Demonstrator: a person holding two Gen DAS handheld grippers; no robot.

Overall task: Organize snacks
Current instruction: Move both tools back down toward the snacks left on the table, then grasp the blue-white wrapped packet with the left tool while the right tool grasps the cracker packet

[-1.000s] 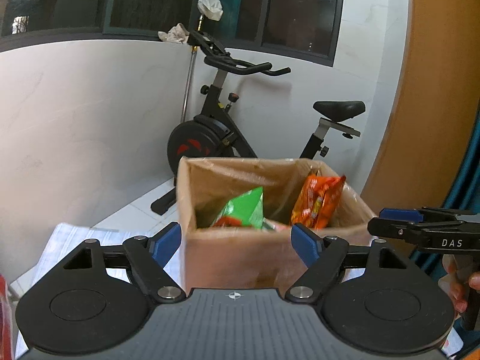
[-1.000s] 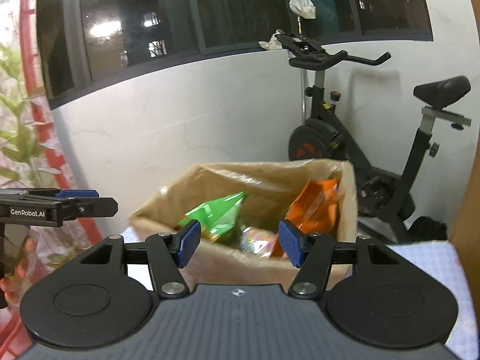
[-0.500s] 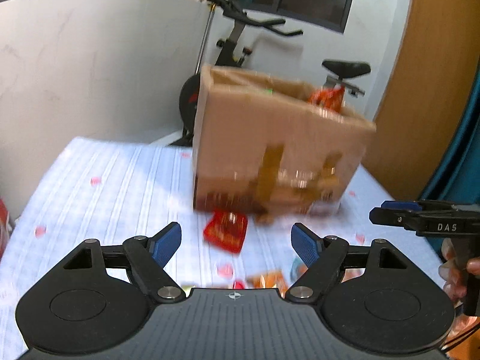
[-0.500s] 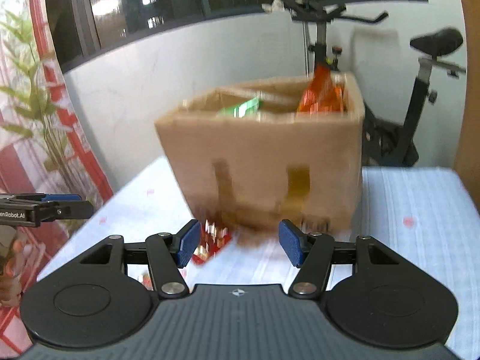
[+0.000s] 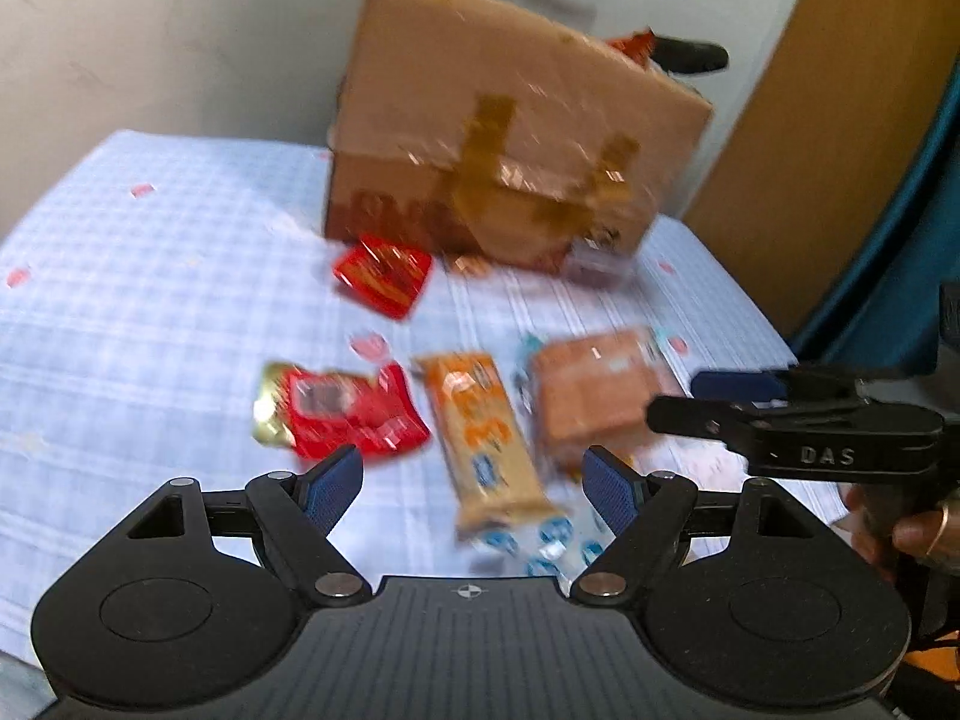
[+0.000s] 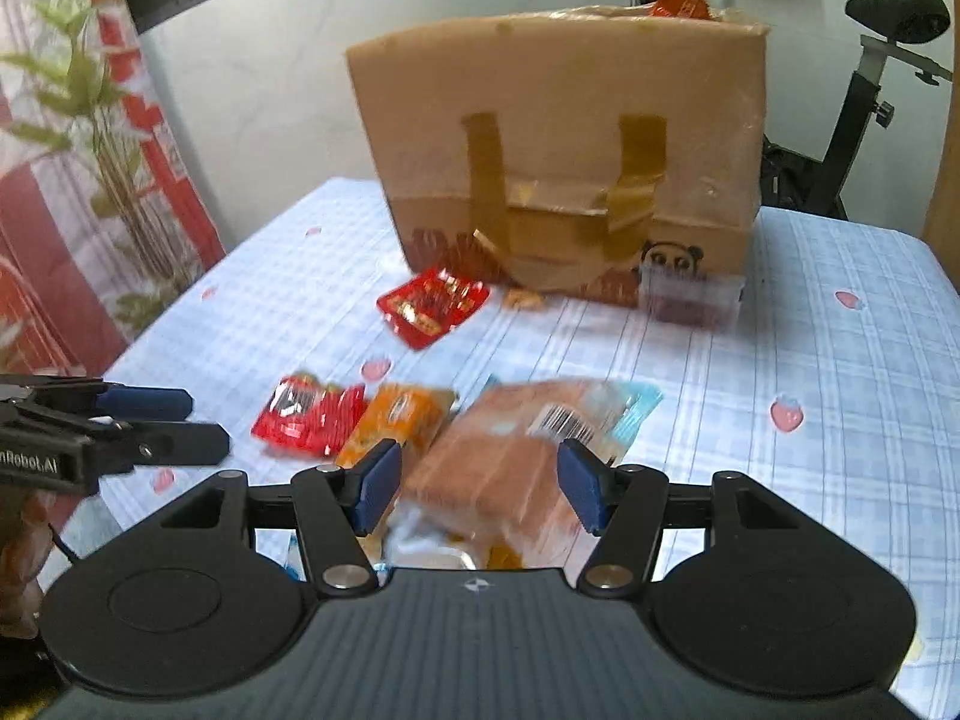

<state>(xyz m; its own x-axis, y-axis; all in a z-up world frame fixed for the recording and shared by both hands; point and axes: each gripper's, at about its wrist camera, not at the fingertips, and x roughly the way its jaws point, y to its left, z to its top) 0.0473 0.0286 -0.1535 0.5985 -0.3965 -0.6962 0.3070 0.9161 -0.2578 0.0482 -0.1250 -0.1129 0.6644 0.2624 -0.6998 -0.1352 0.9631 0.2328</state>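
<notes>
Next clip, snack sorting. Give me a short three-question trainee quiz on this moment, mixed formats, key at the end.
1. True or false: the left gripper is shut on the orange bar.
2. The small red square packet lies: A) inside the cardboard box B) on the checked cloth in front of the box C) in the right gripper.
3. Fill in: the packet under the right gripper shows a ____ on its wrapper.

Key: 1 false; 2 B; 3 barcode.

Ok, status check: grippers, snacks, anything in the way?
Left gripper and right gripper open, empty. Loose snacks on the tablecloth before the cardboard box: brown packet, orange bar, red packet. Nothing blocking.
</notes>
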